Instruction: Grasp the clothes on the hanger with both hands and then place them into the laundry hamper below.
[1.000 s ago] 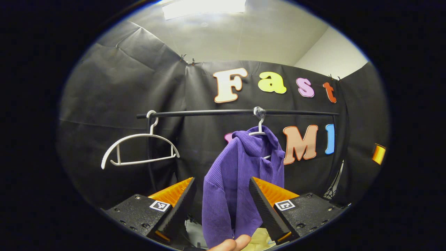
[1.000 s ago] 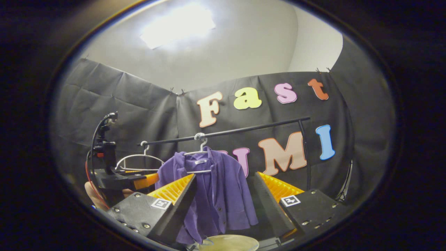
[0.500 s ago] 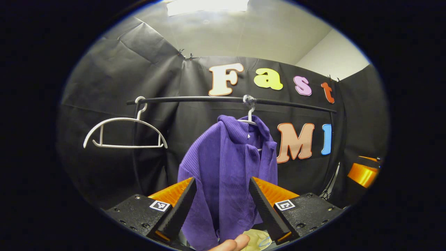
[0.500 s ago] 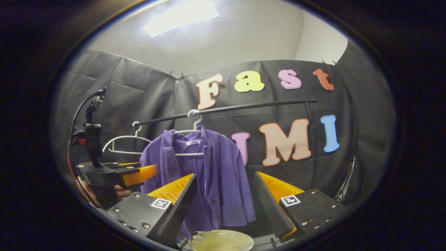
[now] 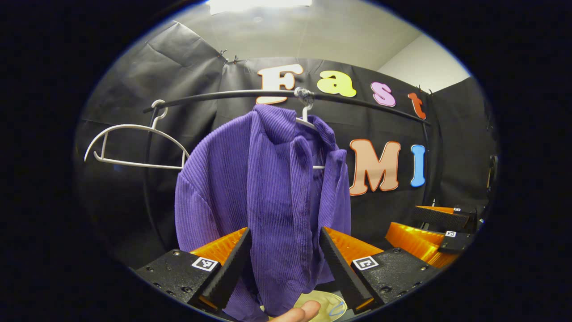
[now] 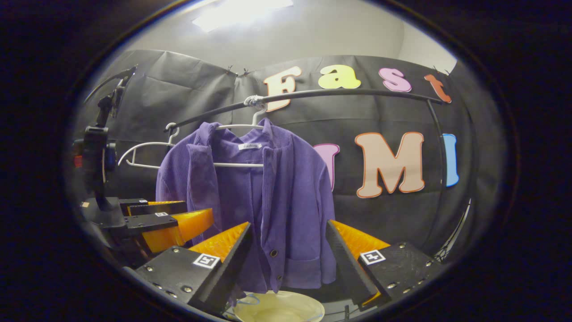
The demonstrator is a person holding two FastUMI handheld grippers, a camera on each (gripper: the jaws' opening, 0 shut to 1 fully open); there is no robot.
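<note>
A purple corduroy jacket (image 5: 268, 188) hangs on a white hanger (image 5: 306, 117) from a black rail (image 5: 223, 95). My left gripper (image 5: 284, 232) is open, close to the jacket's left shoulder and sleeve; the fabric shows between its fingers. In the right gripper view the jacket (image 6: 268, 197) faces me with its buttons showing. My right gripper (image 6: 288, 226) is open just short of its front. The left gripper (image 6: 170, 219) shows at the left of that view, and the right gripper (image 5: 442, 228) at the left gripper view's right edge. A pale laundry hamper (image 6: 277, 308) sits under the jacket.
An empty white hanger (image 5: 134, 147) hangs at the rail's left end, also seen as the hanger (image 6: 143, 154) behind the jacket. A rail upright (image 6: 440, 147) stands at the right. A thumb (image 5: 299, 311) shows at the bottom. The hamper rim (image 5: 330, 302) lies below the fingers.
Both grippers have moved in toward the jacket, which now looks much larger. The right gripper has come into the left gripper view's right edge. Both stay open.
</note>
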